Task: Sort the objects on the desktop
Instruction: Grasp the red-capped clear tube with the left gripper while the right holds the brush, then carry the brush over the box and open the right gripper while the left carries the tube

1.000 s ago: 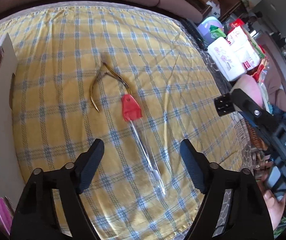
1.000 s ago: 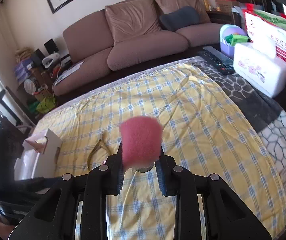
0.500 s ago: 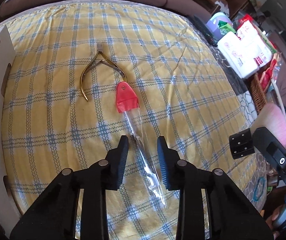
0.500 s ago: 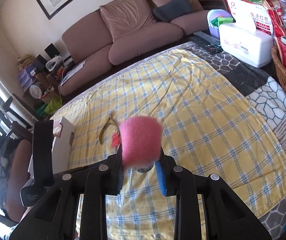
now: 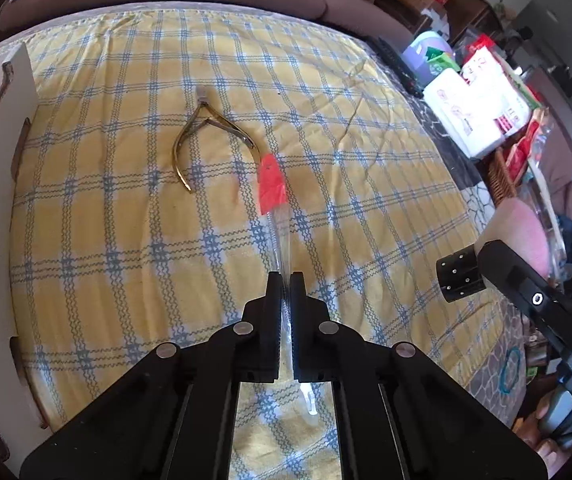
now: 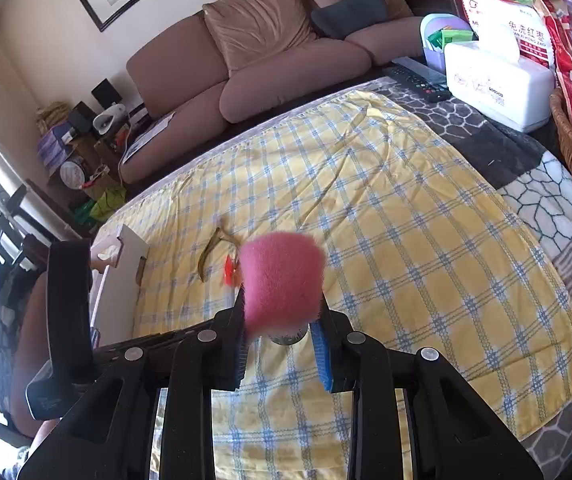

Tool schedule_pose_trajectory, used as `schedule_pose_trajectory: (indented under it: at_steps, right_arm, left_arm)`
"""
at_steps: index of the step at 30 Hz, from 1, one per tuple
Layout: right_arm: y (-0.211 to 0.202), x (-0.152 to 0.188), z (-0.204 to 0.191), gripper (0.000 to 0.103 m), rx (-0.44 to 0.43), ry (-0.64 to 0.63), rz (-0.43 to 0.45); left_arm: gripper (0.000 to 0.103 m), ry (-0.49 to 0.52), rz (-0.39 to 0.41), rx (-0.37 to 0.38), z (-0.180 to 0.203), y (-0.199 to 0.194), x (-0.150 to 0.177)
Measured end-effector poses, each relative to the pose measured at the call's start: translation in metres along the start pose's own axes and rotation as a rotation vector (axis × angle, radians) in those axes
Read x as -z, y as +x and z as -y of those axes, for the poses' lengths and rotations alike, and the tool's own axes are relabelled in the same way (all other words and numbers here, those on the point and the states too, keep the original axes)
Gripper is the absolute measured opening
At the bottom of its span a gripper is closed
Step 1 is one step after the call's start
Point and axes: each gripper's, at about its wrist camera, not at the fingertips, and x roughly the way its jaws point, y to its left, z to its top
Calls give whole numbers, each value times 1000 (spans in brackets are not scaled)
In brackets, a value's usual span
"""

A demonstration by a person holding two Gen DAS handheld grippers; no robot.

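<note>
— So, the left gripper?
— Clamped on the clear plastic sleeve with a red cap, near the gold cuticle nippers on the yellow checked table.
— Right gripper?
— Grasping a fluffy pink brush.

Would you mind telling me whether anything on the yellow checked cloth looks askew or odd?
Only slightly: the cloth has a raised crease toward its far side. The gold nippers lie flat; the left gripper pinches the clear sleeve.
</note>
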Motion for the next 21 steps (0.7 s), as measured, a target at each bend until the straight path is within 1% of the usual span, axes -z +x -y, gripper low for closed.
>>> schedule_pose_trajectory:
  at_steps: [4,6,9,12,16,18,21]
  right_arm:
    - [0,1,-9,27,-4,-22,-7]
    - [-1,0,-16,27,-17,-36,-3]
    - [-5,-1,-30,27,-42,-56,1]
    - [-9,-2,-50,27,-84,-81,5]
    - [-13,1,-92,27,-155,-129,3]
    - [-9,6,-119,27,-192,-161,-20]
    - [2,10,-158,27,-208,-219,-55]
  left_arm:
    - [4,-8,21,38,-7,-23,0]
    - [4,-16,37,70,-10,-39,-1]
    - [4,-19,69,105,-14,-69,-3]
    - [4,-29,98,140,-27,-105,-6]
    - [4,-29,144,114,-55,-150,-10]
    - [4,-56,167,93,-78,-169,-11]
    - [4,-108,191,80,-117,-191,-10]
